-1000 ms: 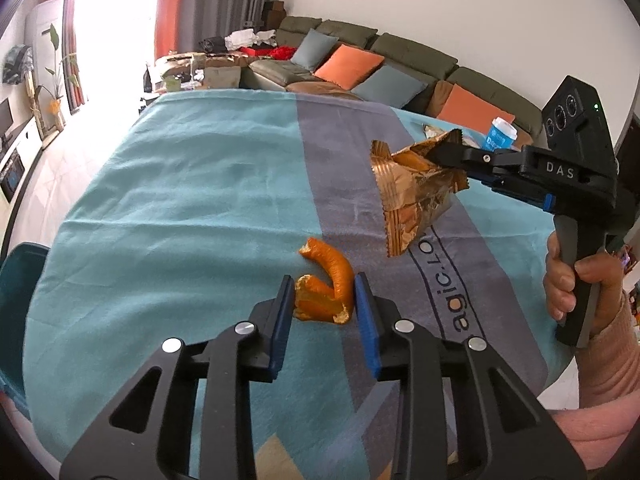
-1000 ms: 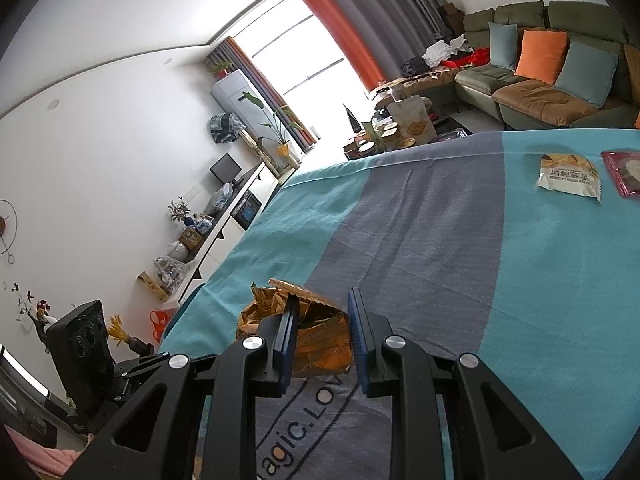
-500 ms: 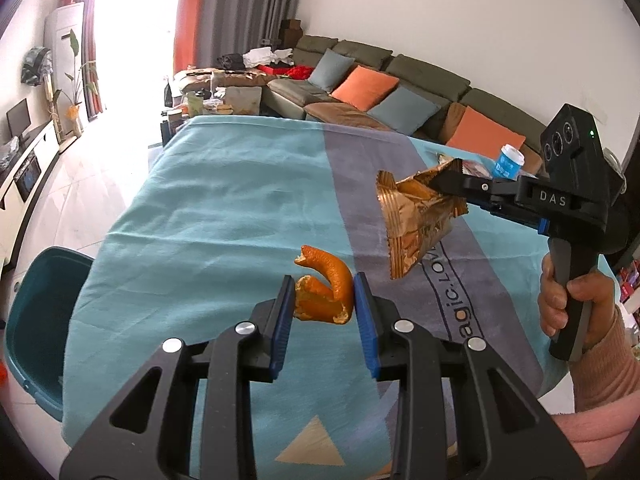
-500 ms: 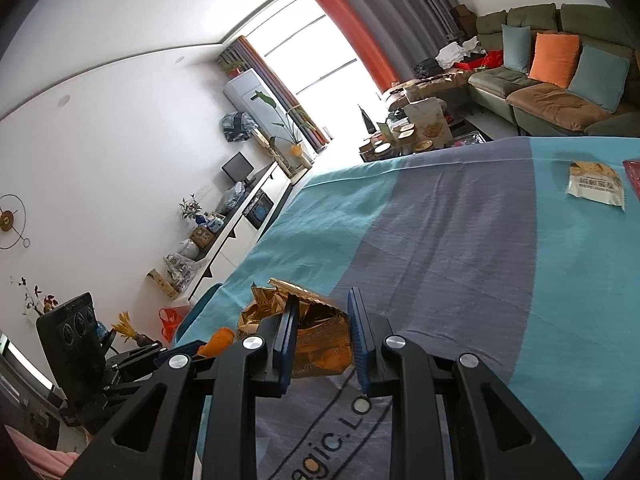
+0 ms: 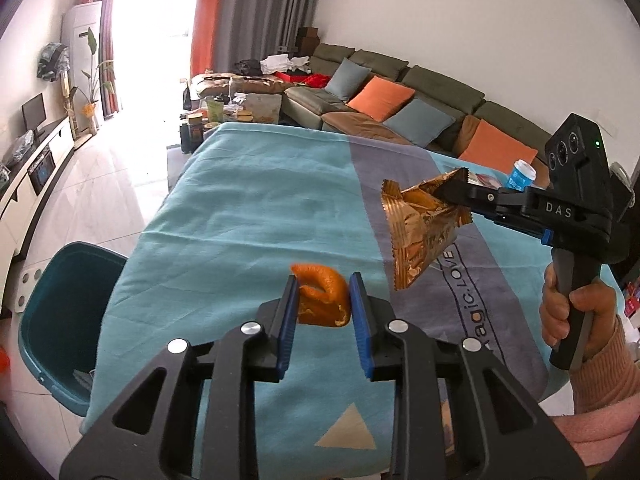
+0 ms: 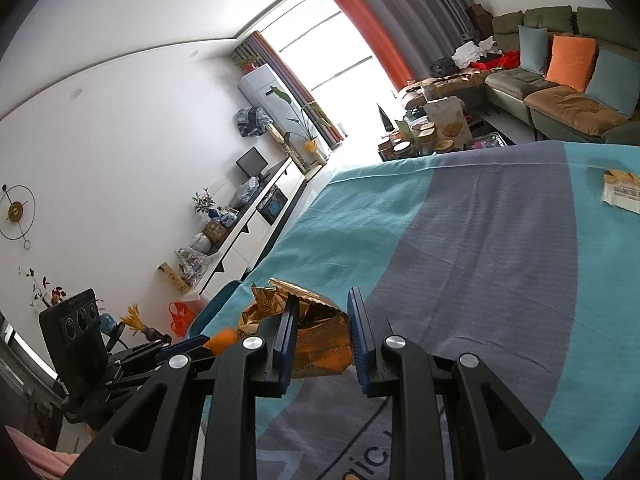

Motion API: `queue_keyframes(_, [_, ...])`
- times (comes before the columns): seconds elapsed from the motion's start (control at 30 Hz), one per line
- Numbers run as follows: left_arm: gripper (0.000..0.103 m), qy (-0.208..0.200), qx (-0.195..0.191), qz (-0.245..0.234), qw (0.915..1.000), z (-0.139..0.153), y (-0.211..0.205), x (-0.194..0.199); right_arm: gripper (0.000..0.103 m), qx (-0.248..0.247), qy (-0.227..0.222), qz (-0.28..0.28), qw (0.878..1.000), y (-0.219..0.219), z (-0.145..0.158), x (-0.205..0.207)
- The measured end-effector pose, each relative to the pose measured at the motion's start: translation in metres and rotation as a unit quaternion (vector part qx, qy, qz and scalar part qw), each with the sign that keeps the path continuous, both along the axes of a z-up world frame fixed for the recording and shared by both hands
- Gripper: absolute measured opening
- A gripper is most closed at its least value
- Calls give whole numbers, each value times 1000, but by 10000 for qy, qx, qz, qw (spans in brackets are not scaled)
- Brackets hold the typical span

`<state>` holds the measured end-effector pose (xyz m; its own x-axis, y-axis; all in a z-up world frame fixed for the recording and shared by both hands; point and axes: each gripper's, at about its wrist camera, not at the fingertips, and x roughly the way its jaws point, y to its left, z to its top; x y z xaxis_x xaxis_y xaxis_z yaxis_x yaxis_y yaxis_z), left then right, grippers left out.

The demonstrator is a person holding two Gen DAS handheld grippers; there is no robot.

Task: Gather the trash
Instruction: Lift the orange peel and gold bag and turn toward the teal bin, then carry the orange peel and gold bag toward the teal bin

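The left gripper (image 5: pixel 323 304) pinches an orange peel (image 5: pixel 321 298) and the right gripper (image 6: pixel 320 334) a gold wrapper (image 6: pixel 308 330), both above the table, with the teal bin (image 5: pixel 60 320) nearer the left one.

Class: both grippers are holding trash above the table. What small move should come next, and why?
Probably carry both a little further left toward the teal bin beside the table. The left gripper, whose jaws have just been closing, clamps the orange peel; the right gripper grips the gold snack wrapper. Both pieces hang over the tablecloth, not the bin.
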<state>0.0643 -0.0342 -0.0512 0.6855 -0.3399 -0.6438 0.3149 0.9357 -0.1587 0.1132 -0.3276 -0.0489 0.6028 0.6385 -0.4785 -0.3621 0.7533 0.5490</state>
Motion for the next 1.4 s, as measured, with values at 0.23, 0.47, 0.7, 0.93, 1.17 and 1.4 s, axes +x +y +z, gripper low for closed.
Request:
queue_keyframes(0.23, [25,19,-28,72,10000,0,8,-3,23,-15,13,83,10000,12,1,1])
queue_keyframes(0.47, [25,18,-50,152,9999,2,15,-7,23,-11,22,146,9999,20,3,1])
queue_keyframes(0.7, [25,-25,-45,269,9996,6,23,-12,23,40,26,202,9998,27,3,4])
queue_keyframes(0.93, [25,-87,-33,347,9994,12,31,-18,23,52,37,274,9996,34,2,6])
queue_keyframes(1.17, [25,-104,-31,433,9990,14,40,-19,23,64,43,353,9993,42,2,10])
queue_keyframes(1.4, [25,-138,-27,505,9986,16,47,-20,23,65,29,466,9989,54,3,12])
